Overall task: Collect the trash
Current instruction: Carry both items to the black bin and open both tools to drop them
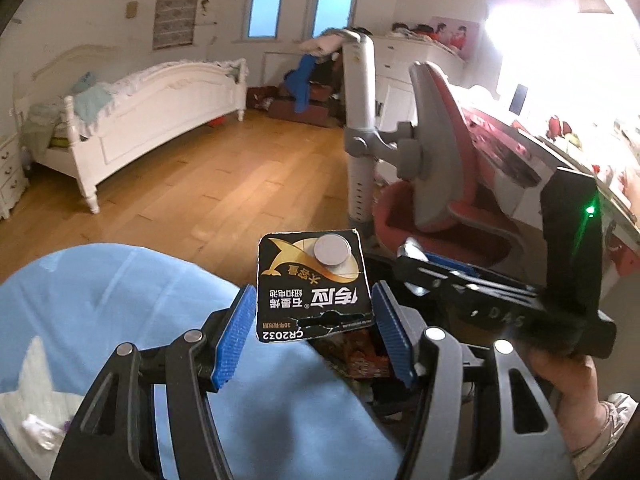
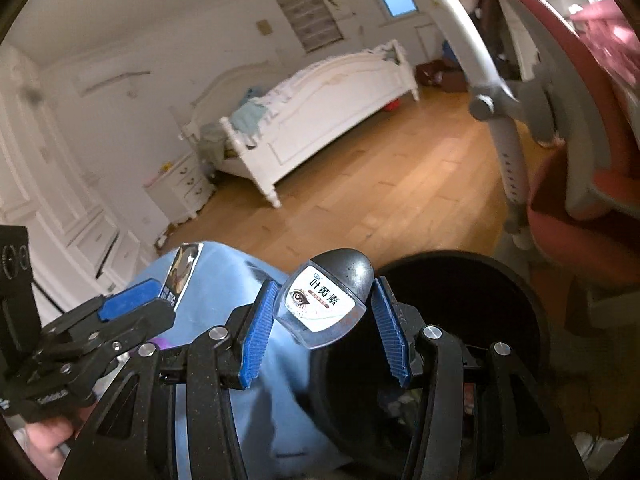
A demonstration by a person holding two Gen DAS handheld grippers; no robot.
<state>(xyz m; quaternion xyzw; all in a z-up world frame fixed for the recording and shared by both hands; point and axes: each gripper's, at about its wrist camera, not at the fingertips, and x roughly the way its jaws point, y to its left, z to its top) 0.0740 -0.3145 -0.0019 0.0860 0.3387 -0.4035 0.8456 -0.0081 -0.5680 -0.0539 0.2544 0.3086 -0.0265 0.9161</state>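
Below both grippers sits the black bin (image 2: pixel 460 320). Left gripper (image 1: pixel 314 320) clamps a battery card (image 1: pixel 314 284); right gripper (image 2: pixel 324 316) clamps a small packet (image 2: pixel 324 304). Centre each over the opening before parting the fingers.

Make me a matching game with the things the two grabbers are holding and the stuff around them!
Things:
1. battery card
2. eye-drop bottle
3. trash bin
4. bed

Clues:
A. white, by the far wall
B. black and round, under the right gripper
C. held in the left gripper, with a silver coin cell
D. dark cap, white label with an eye

Pairs: 1-C, 2-D, 3-B, 4-A
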